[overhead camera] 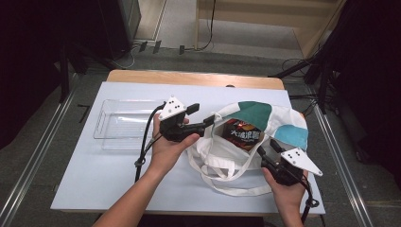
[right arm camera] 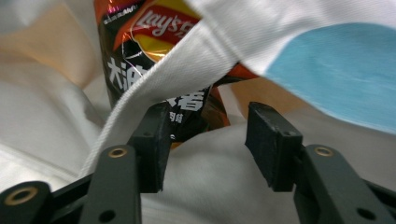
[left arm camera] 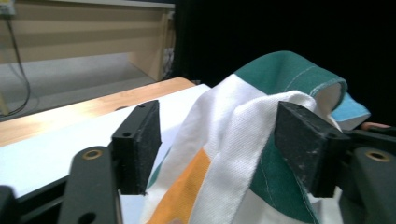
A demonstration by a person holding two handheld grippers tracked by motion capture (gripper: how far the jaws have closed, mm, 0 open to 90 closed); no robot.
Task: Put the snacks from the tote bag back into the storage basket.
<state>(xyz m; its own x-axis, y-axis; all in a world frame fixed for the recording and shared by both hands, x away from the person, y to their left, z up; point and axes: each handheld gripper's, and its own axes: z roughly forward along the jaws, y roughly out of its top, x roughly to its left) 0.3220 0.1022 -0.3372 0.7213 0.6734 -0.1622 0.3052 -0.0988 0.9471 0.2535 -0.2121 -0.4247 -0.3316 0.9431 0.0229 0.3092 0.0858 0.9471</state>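
White cloth with green and blue patches makes up the tote bag (overhead camera: 257,127), slumped on the right of the table (overhead camera: 94,175) with a crisp packet (overhead camera: 242,134) inside its mouth. The left gripper (overhead camera: 207,121) is spread, bag fabric loose between its pads; the right gripper (overhead camera: 267,145) is also spread, a strap crossing before it. A clear plastic tray (overhead camera: 120,124) sits left, well apart.

chip bag (right arm camera: 159,60) in the tote reads "Lay's" up top, big white Chinese characters below, not fully legible
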